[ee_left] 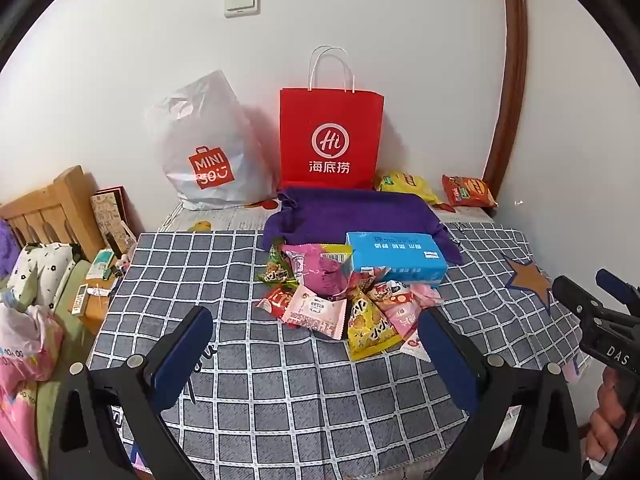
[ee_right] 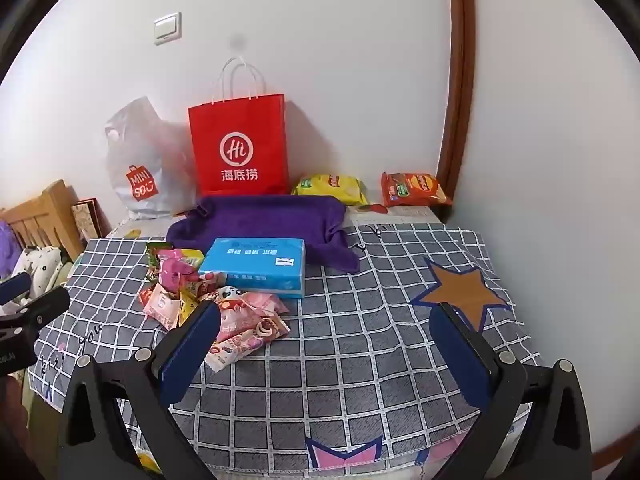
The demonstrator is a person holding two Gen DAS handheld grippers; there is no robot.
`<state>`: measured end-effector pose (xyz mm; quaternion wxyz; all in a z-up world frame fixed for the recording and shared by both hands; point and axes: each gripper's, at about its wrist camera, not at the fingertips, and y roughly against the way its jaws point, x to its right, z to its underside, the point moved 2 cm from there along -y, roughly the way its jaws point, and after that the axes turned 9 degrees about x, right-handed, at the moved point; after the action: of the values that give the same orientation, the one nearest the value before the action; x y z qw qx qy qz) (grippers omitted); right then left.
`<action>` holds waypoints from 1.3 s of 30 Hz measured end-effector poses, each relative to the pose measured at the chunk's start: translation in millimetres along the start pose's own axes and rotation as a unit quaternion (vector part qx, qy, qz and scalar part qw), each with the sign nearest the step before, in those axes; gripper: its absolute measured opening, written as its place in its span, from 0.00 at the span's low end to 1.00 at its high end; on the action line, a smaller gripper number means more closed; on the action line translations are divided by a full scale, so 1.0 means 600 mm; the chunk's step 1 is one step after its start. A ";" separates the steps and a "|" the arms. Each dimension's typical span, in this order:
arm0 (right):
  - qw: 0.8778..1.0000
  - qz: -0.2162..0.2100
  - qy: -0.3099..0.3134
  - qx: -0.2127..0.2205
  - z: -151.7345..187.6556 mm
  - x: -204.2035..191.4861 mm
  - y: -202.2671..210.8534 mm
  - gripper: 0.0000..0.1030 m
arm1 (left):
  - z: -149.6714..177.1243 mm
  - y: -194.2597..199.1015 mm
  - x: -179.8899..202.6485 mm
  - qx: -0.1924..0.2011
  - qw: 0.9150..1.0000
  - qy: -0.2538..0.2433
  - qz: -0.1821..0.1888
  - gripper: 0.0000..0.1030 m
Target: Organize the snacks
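Observation:
A pile of small snack packets (ee_left: 344, 300) lies on the grey checked tablecloth (ee_left: 240, 360), in front of a blue tissue box (ee_left: 396, 256). The pile (ee_right: 216, 304) and the box (ee_right: 256, 266) also show in the right wrist view. A red paper bag (ee_left: 331, 138) stands at the wall, also seen from the right wrist (ee_right: 240, 148). My left gripper (ee_left: 316, 344) is open and empty, just short of the pile. My right gripper (ee_right: 326, 340) is open and empty over bare cloth, right of the pile.
A purple towel (ee_left: 352, 212) lies behind the box. A white Miniso plastic bag (ee_left: 208, 152) stands left of the red bag. Yellow (ee_right: 330, 188) and orange (ee_right: 414, 189) chip bags lie at the back right. A wooden headboard (ee_left: 48, 208) and bedding are left of the table.

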<state>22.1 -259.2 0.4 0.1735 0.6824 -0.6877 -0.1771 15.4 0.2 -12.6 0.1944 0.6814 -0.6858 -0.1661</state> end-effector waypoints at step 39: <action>1.000 -0.014 0.007 0.021 -0.003 -0.019 0.032 1.00 | -0.016 0.016 -0.001 0.014 1.000 -0.003 0.001 0.99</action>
<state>6.1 -247.8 11.5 0.1612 0.6968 -0.6802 -0.1607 12.1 1.2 0.6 0.1826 0.6833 -0.6891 -0.1581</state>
